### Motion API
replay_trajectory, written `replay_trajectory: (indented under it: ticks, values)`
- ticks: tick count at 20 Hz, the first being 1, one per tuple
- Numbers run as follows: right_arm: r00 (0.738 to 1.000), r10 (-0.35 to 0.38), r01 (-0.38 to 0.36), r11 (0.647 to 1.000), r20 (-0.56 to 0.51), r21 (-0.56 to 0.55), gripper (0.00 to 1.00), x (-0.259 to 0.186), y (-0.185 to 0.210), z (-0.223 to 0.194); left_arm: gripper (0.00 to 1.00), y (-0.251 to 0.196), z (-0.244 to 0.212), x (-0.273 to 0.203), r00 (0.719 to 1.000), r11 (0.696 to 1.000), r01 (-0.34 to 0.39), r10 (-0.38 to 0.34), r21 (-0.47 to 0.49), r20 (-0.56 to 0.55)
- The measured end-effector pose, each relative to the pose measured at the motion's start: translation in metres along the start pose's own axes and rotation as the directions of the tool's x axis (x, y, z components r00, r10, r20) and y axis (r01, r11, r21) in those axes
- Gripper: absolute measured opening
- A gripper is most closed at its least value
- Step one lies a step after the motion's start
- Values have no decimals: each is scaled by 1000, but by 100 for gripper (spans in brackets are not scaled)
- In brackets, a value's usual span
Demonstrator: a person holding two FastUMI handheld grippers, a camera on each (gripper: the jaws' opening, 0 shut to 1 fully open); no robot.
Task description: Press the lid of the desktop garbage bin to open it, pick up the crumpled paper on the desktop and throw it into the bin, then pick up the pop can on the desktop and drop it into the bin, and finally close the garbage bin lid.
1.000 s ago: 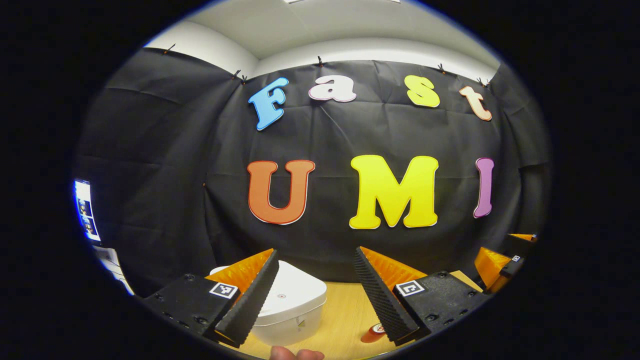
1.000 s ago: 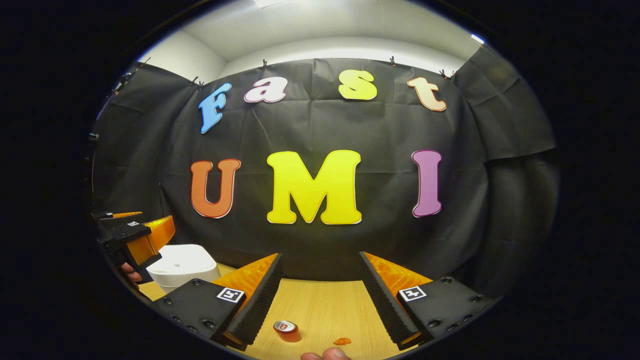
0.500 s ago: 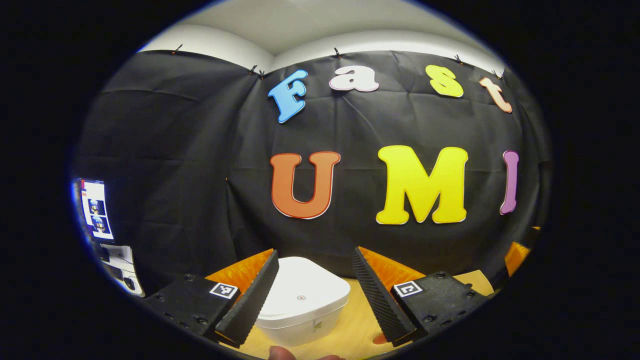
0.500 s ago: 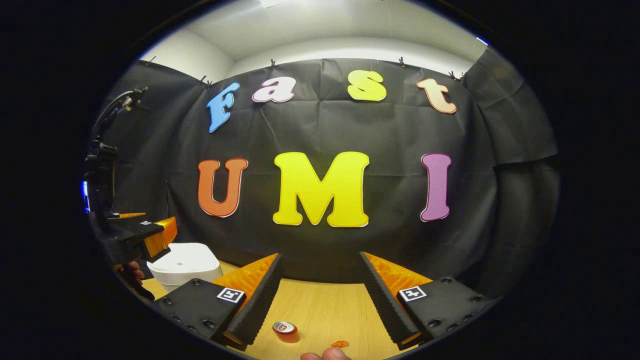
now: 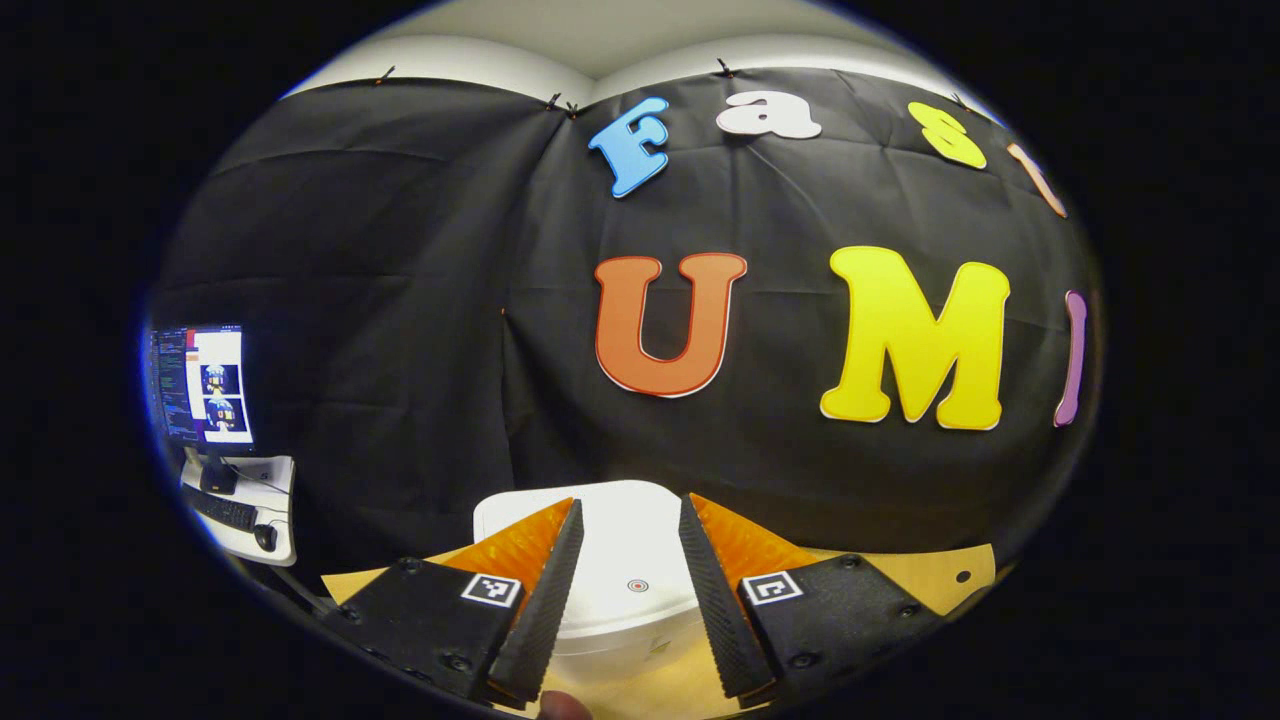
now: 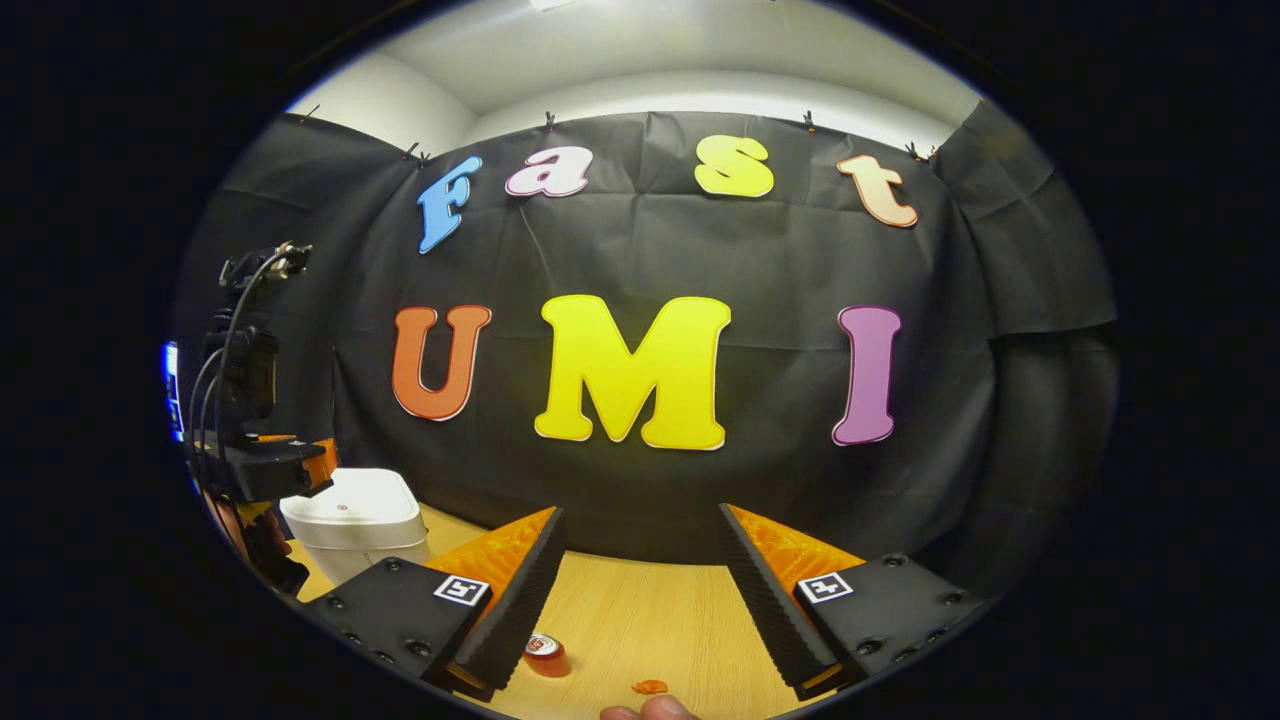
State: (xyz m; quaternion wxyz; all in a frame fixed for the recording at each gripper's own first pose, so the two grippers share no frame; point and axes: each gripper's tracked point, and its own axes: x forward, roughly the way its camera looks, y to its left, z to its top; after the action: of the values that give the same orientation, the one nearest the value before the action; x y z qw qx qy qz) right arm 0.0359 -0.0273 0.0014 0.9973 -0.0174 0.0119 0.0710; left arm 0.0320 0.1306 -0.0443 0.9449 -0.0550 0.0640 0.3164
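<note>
A: Which step is running?

B: Lid press, not done yet. Left gripper [image 5: 622,610] is hovering in front of the bin [image 5: 610,560], lid sitting closed, its round mark showing between the fingers. Jaws partly open, gripping nothing.

A: Right side?

B: Right gripper [image 6: 640,600] is idling over the desk [image 6: 640,620], jaws wide, empty. Can [image 6: 545,652] is sitting just ahead by its left finger, a small orange scrap [image 6: 650,687] beside it. Can't tell if that's the paper.

A: Next move?

B: Probably lowering the left fingertips squarely onto that mark.

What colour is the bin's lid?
White lid, with a tiny red dot; clearest in the left gripper view.
</note>
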Motion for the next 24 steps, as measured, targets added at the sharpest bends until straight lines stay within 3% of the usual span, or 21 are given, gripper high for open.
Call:
replay_trajectory:
  ticks: [3,8,9,10,11,12,13,16,21,24]
  values:
    - [1000,-5,5,1000,-6,0,96,1,-6,-2,55,0,-15,8,999,1000,-20,19,-1,-36]
    - [1000,-5,5,1000,-18,-6,96,3,-14,-9,20,-3,-37,16,993,998,-51,53,21,-103]
    - [1000,-6,6,1000,-20,-7,96,4,-16,-9,24,-5,-44,19,991,999,-47,49,19,-122]
    - [1000,-7,7,1000,-21,-7,96,4,-17,-9,14,-8,-50,20,989,999,-41,42,13,-143]
    - [1000,-7,7,1000,-21,-7,96,5,-18,-9,14,-9,-56,22,985,999,-41,43,12,-165]
    - [1000,-9,9,1000,-23,-8,96,6,-19,-10,7,-8,-61,24,982,999,-46,48,15,-181]
    - [1000,-9,9,1000,-23,-8,96,6,-20,-10,10,-6,-66,24,980,998,-53,56,17,-191]
    - [1000,-13,12,1000,-26,-7,96,6,-22,-12,4,-6,-65,28,981,998,-54,58,25,-185]
    - [999,-26,27,1000,-34,12,96,8,-25,-15,3,-6,-73,26,977,999,-44,40,-12,-211]
    - [998,-40,42,999,-43,28,95,11,-25,-21,4,-7,-75,26,978,996,-67,79,65,-195]
